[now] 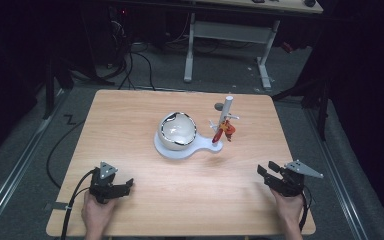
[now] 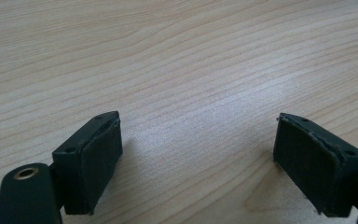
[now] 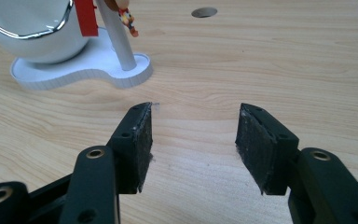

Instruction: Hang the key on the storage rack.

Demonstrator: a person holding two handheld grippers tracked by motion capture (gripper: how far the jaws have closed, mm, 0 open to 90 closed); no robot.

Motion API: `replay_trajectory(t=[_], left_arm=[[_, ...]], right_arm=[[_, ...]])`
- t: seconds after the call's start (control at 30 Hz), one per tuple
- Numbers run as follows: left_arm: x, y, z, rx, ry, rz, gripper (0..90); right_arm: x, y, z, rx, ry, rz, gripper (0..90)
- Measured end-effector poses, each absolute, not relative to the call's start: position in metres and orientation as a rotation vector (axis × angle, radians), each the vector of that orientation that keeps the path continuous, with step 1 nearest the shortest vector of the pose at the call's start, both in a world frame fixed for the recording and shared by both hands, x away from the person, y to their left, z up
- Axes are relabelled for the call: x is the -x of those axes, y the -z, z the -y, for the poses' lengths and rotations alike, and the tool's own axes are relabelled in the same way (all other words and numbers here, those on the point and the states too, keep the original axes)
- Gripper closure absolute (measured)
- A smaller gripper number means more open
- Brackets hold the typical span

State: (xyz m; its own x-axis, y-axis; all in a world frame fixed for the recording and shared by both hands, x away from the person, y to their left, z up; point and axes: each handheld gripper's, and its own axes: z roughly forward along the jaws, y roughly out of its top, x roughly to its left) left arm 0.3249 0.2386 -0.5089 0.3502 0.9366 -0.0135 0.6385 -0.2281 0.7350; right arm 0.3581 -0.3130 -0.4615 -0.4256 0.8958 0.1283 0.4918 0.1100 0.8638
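Resting on one table (image 1: 190, 200), two grippers, left gripper (image 1: 126, 187) and right gripper (image 1: 266, 174), gape empty near one bowl (image 1: 178, 130).

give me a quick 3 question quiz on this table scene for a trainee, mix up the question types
1. True or false: the right tool is clamped on the white bowl.
2. Multiple choice: where does the bowl sit? A) on bare wood near the left tool B) on the white base C) on the floor
3. Fill in: the red item hangs beside the white ____ that rises from the base.

Key
1. False. Its jaws stand open over bare table, with nothing between them.
2. B.
3. Post.
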Motion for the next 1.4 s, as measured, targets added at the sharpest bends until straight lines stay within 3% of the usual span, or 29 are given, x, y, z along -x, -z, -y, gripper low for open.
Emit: replay_trajectory(t=[1.4], left_arm=[[-0.325, 0.509, -0.239, -1.961, -0.584, -1.369, 16.0]], right_arm=[[-0.385, 0.499, 0.297, -1.402, -1.002, -2.04, 45.8]])
